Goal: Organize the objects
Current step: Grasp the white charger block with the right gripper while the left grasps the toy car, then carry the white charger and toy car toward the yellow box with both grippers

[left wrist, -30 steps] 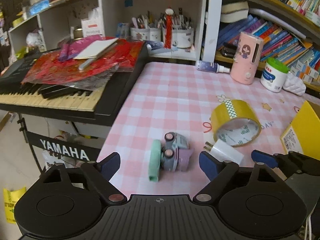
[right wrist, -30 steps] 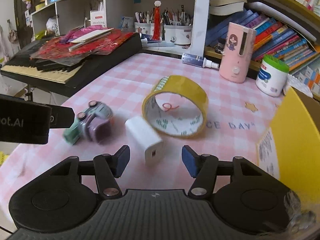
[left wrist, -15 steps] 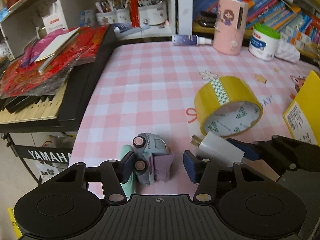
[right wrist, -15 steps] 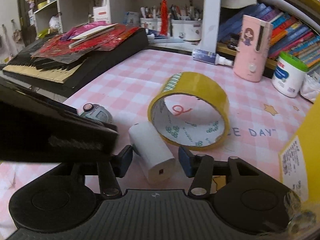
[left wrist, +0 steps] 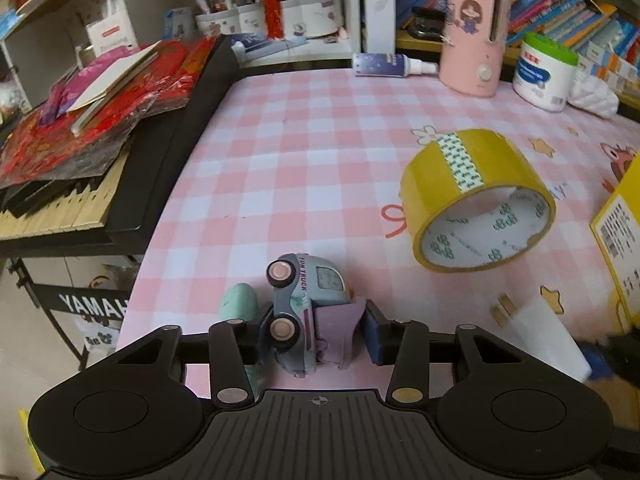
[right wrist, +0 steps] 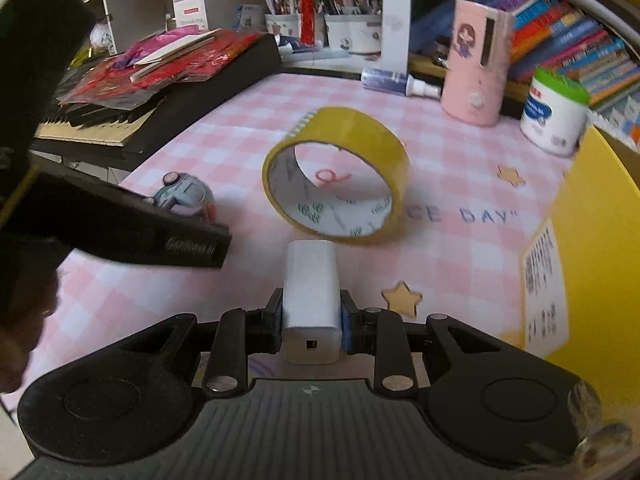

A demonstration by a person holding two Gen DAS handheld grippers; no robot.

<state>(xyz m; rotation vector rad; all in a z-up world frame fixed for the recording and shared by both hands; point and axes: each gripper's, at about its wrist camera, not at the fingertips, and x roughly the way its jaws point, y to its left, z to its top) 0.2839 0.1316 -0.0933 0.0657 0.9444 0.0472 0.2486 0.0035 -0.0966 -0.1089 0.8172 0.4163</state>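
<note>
Left wrist view: a pink checked tablecloth (left wrist: 304, 168) is bordered by a keyboard (left wrist: 132, 184) at 9 o'clock. The toy truck (left wrist: 306, 312) is clamped in the left gripper (left wrist: 312, 334). The white charger (right wrist: 311, 292) is pinched by the right gripper (right wrist: 311, 320), tape roll (right wrist: 336, 176) at 12 o'clock.

This is a home study corner: a table with a pink checked cloth (left wrist: 304, 152), beside it on the left a black Yamaha keyboard (left wrist: 132, 184), behind it shelves with colourful books (left wrist: 568, 20) and white pen holders (left wrist: 280, 16).
</note>
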